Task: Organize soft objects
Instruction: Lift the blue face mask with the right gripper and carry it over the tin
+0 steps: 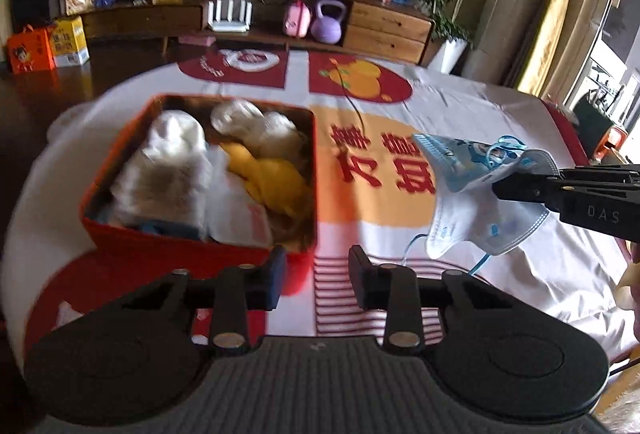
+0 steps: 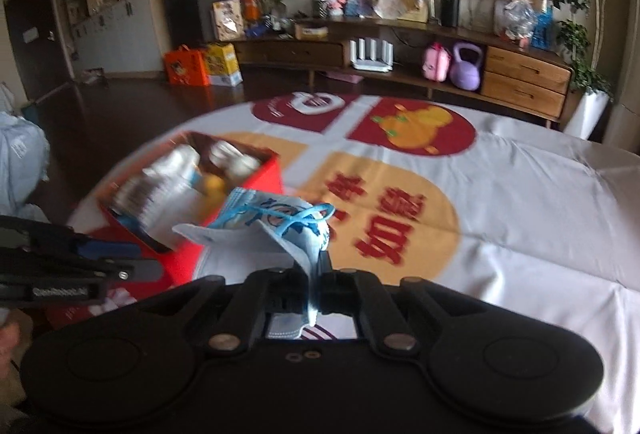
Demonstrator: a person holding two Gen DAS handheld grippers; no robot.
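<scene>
A red box (image 1: pixel 192 248) sits on the printed tablecloth, filled with soft things: white plush pieces (image 1: pixel 176 162), a yellow cloth (image 1: pixel 272 178) and a white bag. It also shows in the right wrist view (image 2: pixel 264 170). My right gripper (image 2: pixel 314 274) is shut on blue-and-white face masks (image 2: pixel 276 222) and holds them above the table, right of the box. In the left wrist view the masks (image 1: pixel 472 190) hang from the right gripper (image 1: pixel 500 190). My left gripper (image 1: pixel 317 274) is open and empty, near the box's front right corner.
The round table is covered by a white cloth (image 2: pixel 520 194) with red and orange prints. Behind it stands a long wooden cabinet (image 1: pixel 384 30) with a purple kettlebell (image 1: pixel 328 22), boxes and plants. A dark floor lies to the left.
</scene>
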